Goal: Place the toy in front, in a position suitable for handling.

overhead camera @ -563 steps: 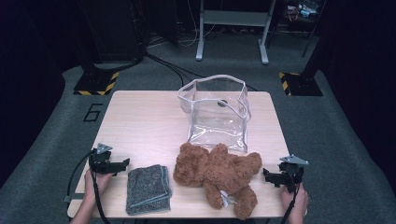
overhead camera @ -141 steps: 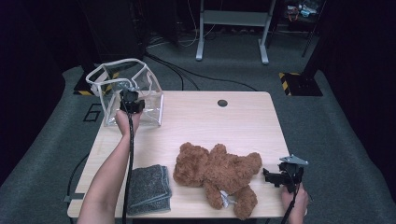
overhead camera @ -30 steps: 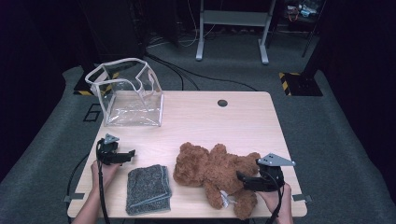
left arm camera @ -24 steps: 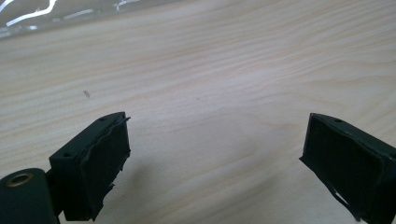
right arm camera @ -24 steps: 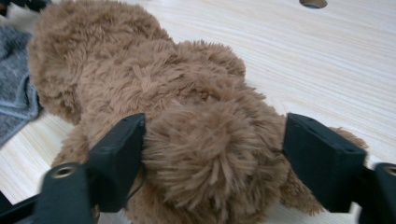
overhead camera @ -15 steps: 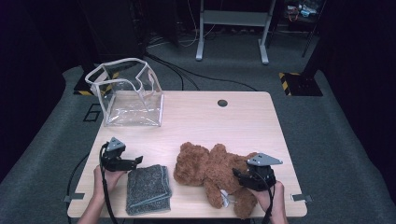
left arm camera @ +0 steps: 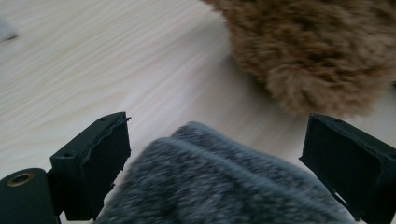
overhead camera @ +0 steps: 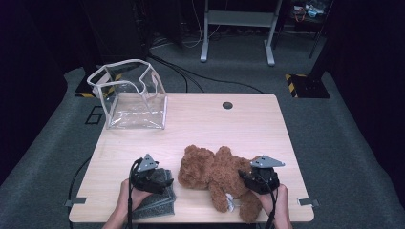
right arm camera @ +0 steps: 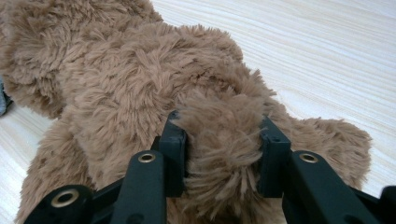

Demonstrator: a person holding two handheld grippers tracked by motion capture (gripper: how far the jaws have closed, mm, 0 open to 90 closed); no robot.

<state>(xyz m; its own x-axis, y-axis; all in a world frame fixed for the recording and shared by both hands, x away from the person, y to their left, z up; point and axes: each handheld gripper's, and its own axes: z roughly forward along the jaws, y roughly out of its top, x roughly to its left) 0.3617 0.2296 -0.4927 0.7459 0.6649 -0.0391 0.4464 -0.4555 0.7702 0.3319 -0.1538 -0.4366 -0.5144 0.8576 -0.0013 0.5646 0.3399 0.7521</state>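
Observation:
A brown teddy bear [overhead camera: 212,171] lies on the wooden table [overhead camera: 215,124] near its front edge. My right gripper [overhead camera: 247,179] grips it from the right. In the right gripper view the right gripper [right arm camera: 222,135] has just been closing, and its pads now press into a furry limb of the teddy bear [right arm camera: 140,79]. A grey folded cloth [overhead camera: 156,205] lies left of the bear. My left gripper [overhead camera: 160,179] hovers over its far end. In the left gripper view the left gripper [left arm camera: 219,140] is open, with the cloth [left arm camera: 219,182] between and below the jaws and the bear [left arm camera: 317,51] just ahead.
A clear plastic bag [overhead camera: 131,95] with a white rim stands open at the table's back left corner. A round cable hole [overhead camera: 227,105] sits near the back edge. Bare wood lies between the bag and the bear.
My left gripper has moved right, over the cloth and toward the bear. My right gripper's jaws have closed on the bear's limb; that hand has hardly shifted.

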